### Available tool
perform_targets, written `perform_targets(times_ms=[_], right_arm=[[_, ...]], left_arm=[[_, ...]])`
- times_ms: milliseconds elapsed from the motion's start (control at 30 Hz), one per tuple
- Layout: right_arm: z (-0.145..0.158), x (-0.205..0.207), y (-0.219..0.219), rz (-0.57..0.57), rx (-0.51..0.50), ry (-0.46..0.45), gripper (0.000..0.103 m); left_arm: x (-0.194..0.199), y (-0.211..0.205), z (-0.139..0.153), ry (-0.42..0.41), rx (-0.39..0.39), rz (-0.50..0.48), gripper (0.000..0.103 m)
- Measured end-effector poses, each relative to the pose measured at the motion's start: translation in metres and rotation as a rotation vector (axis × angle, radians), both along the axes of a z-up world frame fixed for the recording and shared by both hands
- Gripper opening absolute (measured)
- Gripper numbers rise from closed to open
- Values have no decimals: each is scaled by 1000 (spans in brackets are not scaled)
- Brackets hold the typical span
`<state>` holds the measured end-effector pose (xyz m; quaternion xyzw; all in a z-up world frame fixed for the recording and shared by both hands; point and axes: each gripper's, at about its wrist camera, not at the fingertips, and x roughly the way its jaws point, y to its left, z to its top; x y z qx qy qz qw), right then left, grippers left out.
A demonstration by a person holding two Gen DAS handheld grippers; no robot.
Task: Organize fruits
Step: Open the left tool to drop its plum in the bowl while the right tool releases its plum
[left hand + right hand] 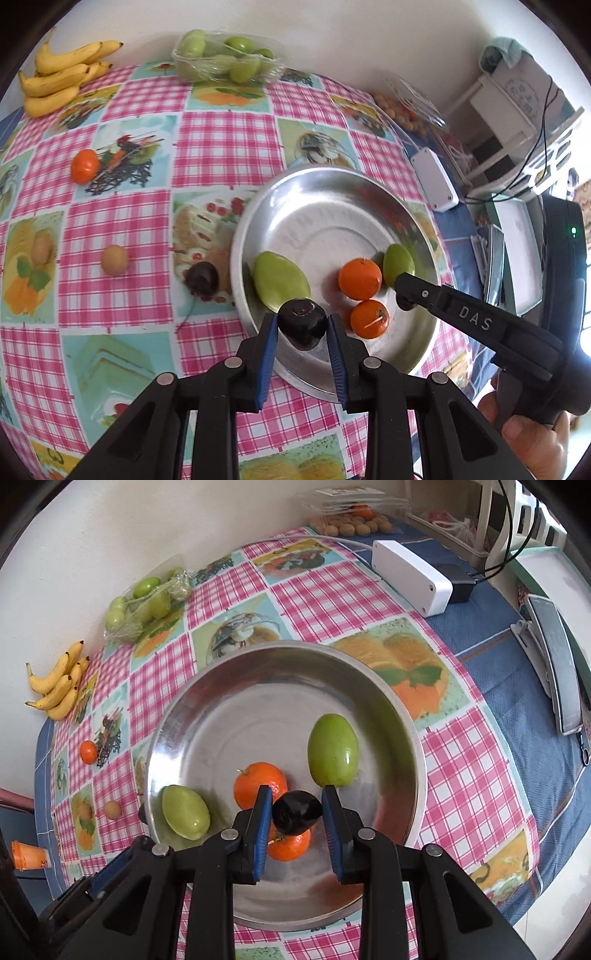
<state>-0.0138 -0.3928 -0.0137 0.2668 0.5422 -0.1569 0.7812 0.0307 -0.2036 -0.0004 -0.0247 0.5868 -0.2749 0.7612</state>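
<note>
Both claws were matte black plastic: the left claw (302,328) and right claw (297,812) had blue ribbed pads (269,354) and silver pivot pins (371,363). "DAS" lettering (475,318) marked one finger; bare fingers (532,441) showed.

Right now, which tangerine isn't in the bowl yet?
The lone tangerine on the tablecloth, towards the bananas; the other two lie in the metal bowl.

Two green mangoes (333,751) (185,811) and two oranges (255,781) (291,843) lie in the steel bowl (258,672); a dark plum (295,811) hangs above them (glossy, near black). Another plum (202,279), an orange (85,166) and a brown fruit (115,260) lie on the cloth.
</note>
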Motion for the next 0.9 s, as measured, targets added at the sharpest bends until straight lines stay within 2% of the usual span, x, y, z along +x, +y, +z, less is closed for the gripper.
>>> perform_targets(times_ms=[500,900], right_arm=[[-12,-1,-6,-24,13,25,29],[-15,-3,-7,-32,18,36,29]], left_arm=[[-1,-11,-21,47,16,-24,29],[0,-13,-24,62,21,-30,31]])
